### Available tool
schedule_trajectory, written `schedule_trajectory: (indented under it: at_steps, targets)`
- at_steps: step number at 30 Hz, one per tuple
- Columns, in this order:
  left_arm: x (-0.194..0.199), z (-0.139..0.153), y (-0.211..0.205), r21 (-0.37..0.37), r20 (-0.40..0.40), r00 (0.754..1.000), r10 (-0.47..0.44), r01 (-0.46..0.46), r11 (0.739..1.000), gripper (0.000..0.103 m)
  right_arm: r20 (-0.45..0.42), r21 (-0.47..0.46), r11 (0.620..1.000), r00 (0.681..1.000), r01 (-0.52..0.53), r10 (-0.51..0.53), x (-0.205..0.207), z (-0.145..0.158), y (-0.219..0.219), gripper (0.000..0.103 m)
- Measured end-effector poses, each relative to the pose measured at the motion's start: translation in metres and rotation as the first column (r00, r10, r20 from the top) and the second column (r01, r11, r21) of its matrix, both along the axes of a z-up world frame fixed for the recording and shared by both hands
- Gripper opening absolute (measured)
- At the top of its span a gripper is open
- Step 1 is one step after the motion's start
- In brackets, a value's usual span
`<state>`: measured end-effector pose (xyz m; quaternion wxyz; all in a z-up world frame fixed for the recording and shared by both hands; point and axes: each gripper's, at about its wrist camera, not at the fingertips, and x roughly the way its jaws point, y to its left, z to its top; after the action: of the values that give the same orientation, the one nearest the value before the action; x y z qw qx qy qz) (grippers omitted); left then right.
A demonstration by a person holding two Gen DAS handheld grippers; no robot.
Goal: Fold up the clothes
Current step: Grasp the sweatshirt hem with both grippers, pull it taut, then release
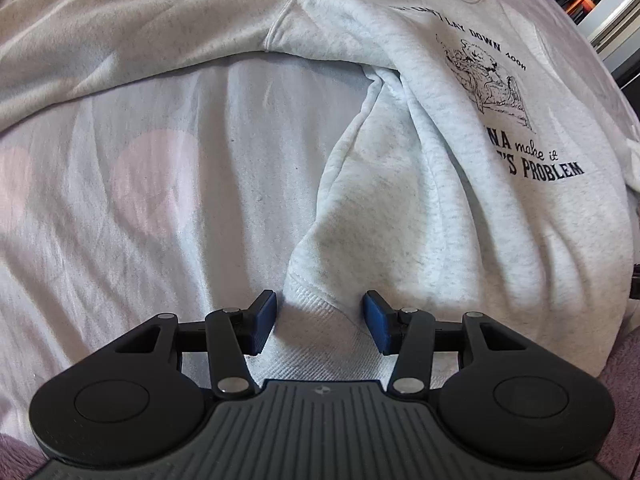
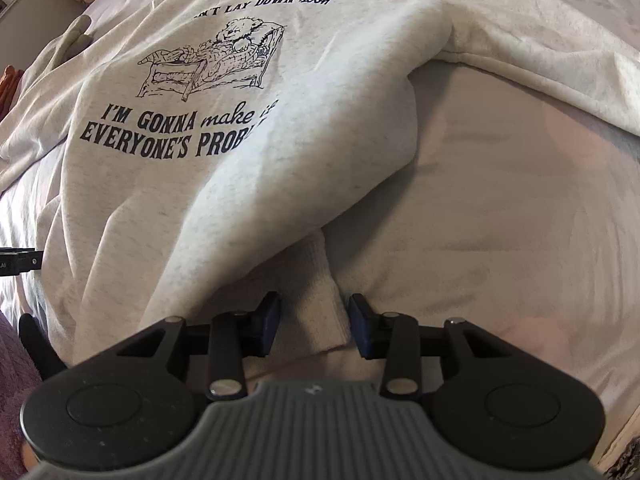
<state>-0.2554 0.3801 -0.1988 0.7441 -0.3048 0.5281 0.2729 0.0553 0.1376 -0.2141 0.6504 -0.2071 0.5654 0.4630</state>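
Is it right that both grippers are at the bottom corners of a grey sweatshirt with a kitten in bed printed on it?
Nearly. The print is a teddy bear in bed, not a kitten, as the right wrist view shows. The rest holds: the left gripper and right gripper each straddle a bottom corner of the grey sweatshirt.

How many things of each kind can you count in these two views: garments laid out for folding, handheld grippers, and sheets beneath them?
Garments: 1, the grey printed sweatshirt
Grippers: 2, the left gripper and the right gripper
Sheets: 1, the pale sheet
Total: 4
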Motion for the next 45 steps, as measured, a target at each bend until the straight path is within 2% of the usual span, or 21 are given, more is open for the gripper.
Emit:
schedule_trajectory:
  at_steps: [3,6,7,8,12,15,21,24,29,31,34,37,39,40,43,45]
  targets:
    - [0.004,0.000,-0.008,0.045,-0.022,1.000,-0.022,0.023,0.999,0.043,0.006,-0.013,1.000,1.000,-0.003,0.003,0.000,-0.001,0.003,0.038]
    - [0.001,0.002,-0.011,0.053,0.005,0.999,-0.038,0.038,0.998,0.028,0.042,-0.011,1.000,0.999,-0.017,0.018,-0.004,0.003,0.001,0.021]
    - [-0.003,0.004,-0.009,0.038,0.034,0.999,-0.030,0.029,0.999,0.021,0.054,-0.010,1.000,0.998,-0.022,0.023,-0.005,0.005,0.000,0.016]
    - [-0.007,0.005,-0.008,0.024,0.064,0.998,-0.021,0.020,1.000,0.017,0.058,0.007,1.000,0.998,-0.013,0.012,-0.006,0.008,-0.003,0.014]
    - [-0.024,0.018,-0.006,0.023,0.173,0.985,0.022,-0.026,0.999,0.011,0.070,0.082,0.996,0.996,0.041,-0.046,-0.005,0.022,-0.018,0.011]
    - [-0.035,0.037,-0.007,0.038,0.273,0.961,0.039,-0.052,0.998,0.010,0.093,0.139,0.987,0.992,0.076,-0.090,-0.005,0.040,-0.029,0.011]
    - [-0.053,0.090,-0.011,0.062,0.413,0.909,0.061,-0.094,0.994,0.009,0.101,0.289,0.945,0.977,0.149,-0.185,-0.005,0.101,-0.051,0.010]
    - [-0.070,0.121,-0.014,0.102,0.465,0.883,0.054,-0.114,0.988,0.009,0.106,0.366,0.914,0.967,0.177,-0.230,-0.003,0.141,-0.065,0.008]
    - [-0.104,0.162,-0.015,0.114,0.540,0.837,0.083,-0.171,0.979,0.009,0.134,0.490,0.850,0.947,0.193,-0.292,-0.005,0.208,-0.102,0.008]
    - [-0.112,0.172,-0.018,0.113,0.553,0.829,0.082,-0.172,0.979,0.009,0.161,0.519,0.832,0.934,0.195,-0.320,-0.011,0.228,-0.117,0.008]
    - [-0.119,0.182,-0.031,0.153,0.525,0.850,0.050,-0.153,0.976,0.009,0.175,0.535,0.817,0.917,0.218,-0.359,-0.019,0.240,-0.146,0.008]
    - [-0.124,0.176,-0.042,0.169,0.476,0.879,0.025,-0.120,0.978,0.009,0.170,0.532,0.811,0.907,0.245,-0.386,-0.029,0.235,-0.175,0.007]
    - [-0.126,0.166,-0.045,0.159,0.442,0.897,0.014,-0.094,0.983,0.009,0.153,0.515,0.811,0.900,0.279,-0.407,-0.033,0.220,-0.193,0.006]
    - [-0.127,0.160,-0.046,0.156,0.418,0.908,0.011,-0.083,0.984,0.009,0.146,0.506,0.810,0.897,0.296,-0.418,-0.034,0.213,-0.202,0.000]
    - [-0.125,0.137,-0.045,0.140,0.337,0.942,0.010,-0.060,0.988,0.009,0.189,0.465,0.824,0.872,0.325,-0.451,-0.038,0.190,-0.221,0.000]
    - [-0.121,0.123,-0.045,0.117,0.293,0.956,0.003,-0.039,0.992,0.009,0.143,0.448,0.817,0.873,0.362,-0.465,-0.031,0.173,-0.234,0.000]
